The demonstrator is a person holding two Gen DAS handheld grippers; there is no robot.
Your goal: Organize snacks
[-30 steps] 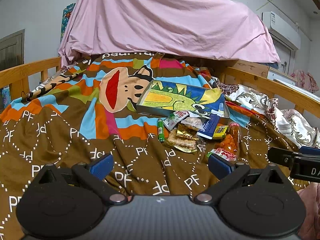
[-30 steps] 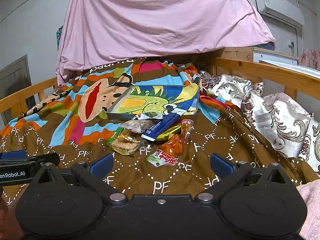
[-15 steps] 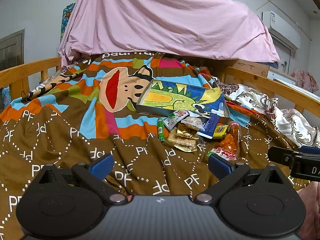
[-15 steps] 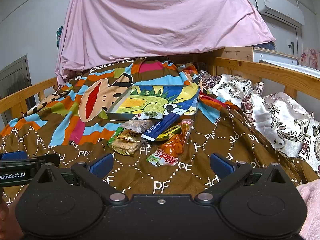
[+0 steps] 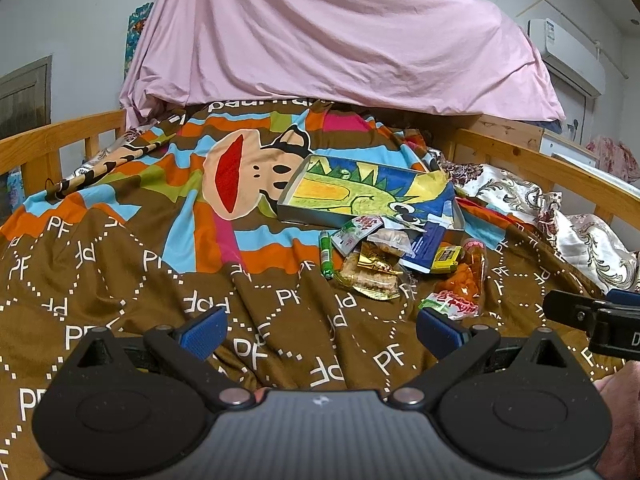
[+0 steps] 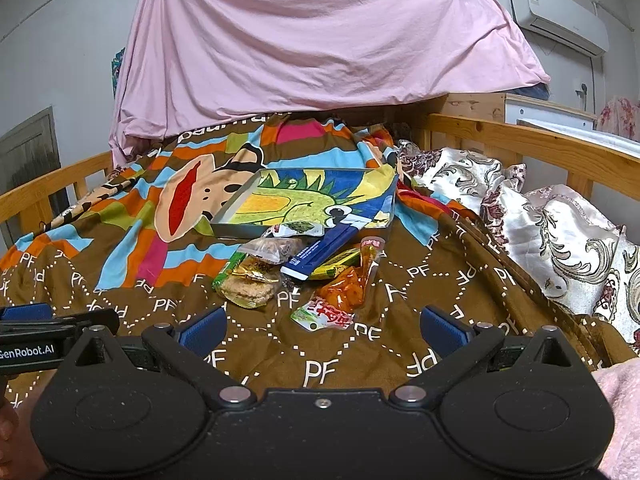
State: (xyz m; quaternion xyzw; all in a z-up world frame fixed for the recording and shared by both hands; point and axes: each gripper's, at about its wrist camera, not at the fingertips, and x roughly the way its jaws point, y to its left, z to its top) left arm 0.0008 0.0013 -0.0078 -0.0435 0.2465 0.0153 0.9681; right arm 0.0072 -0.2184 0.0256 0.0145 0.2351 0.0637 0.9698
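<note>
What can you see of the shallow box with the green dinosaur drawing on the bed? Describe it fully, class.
The box is a shallow, open rectangular tray, seemingly cardboard, with low grey walls. Its floor bears a crayon-style green dinosaur on blue and yellow. It lies flat on the monkey-print blanket, beyond the snack pile. It looks empty, though a long blue packet leans over its near rim. Neither gripper touches it.
</note>
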